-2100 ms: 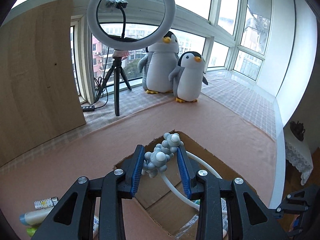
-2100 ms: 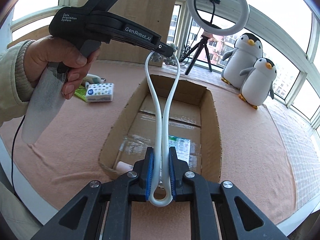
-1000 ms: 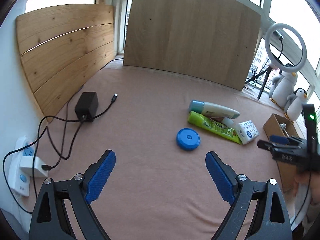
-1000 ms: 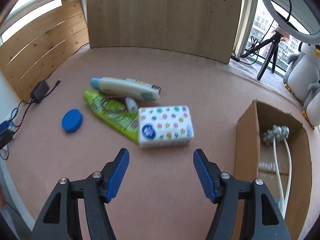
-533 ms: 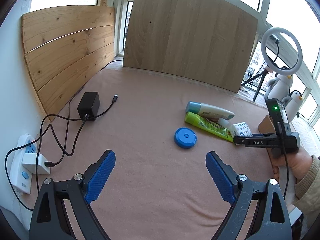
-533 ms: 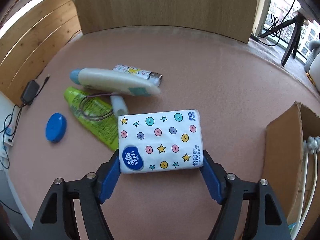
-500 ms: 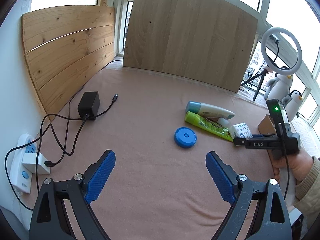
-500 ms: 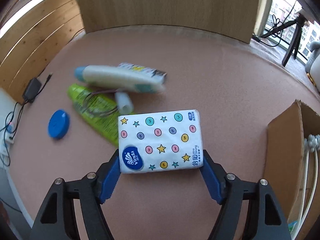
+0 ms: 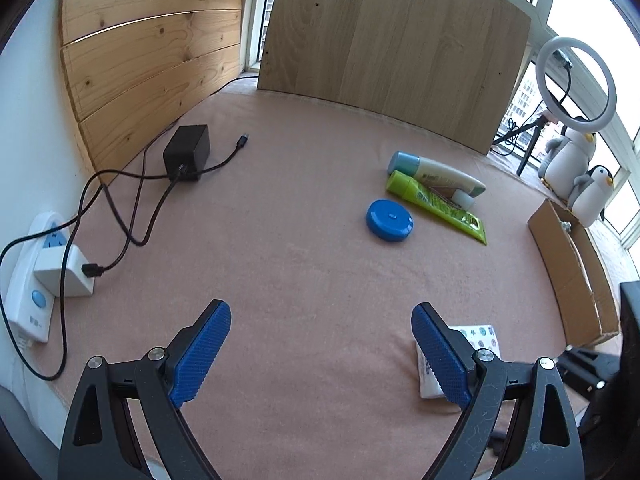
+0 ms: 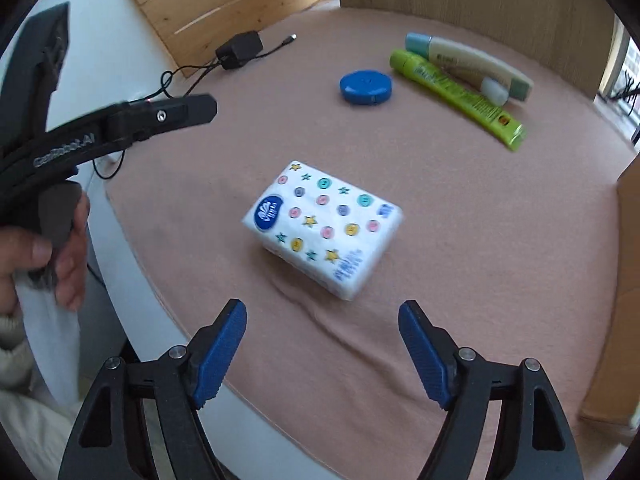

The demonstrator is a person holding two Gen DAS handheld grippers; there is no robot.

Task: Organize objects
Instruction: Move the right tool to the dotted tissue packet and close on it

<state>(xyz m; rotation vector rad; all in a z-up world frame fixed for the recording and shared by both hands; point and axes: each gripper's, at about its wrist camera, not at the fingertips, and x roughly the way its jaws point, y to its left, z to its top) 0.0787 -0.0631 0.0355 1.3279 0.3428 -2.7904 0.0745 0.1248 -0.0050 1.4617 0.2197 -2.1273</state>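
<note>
Right gripper point(image 10: 322, 342) released, blue pads spread wide, nothing between them; it hangs above the near edge of the pink-covered desk point(image 10: 460, 208). Tissue pack point(image 10: 322, 228), white with coloured dots and stars, lies flat on the cloth just ahead of that claw, apart from both pads, a little blurred. Left gripper point(image 9: 320, 354) also released and empty, pads wide, near the same edge; the tissue pack point(image 9: 478, 338) shows just behind its right pad. A hand point(image 10: 48, 256) grips the left tool's handle at the desk's near left edge. Toward the far side: blue round case point(image 10: 366, 87), then green tube point(image 10: 456, 98) touching a cream bottle point(image 10: 468, 62) with a blue cap. Cardboard box point(image 9: 572, 276) sits at the right edge. Black adapter point(image 9: 187, 152) with cables lies near the far left corner
</note>
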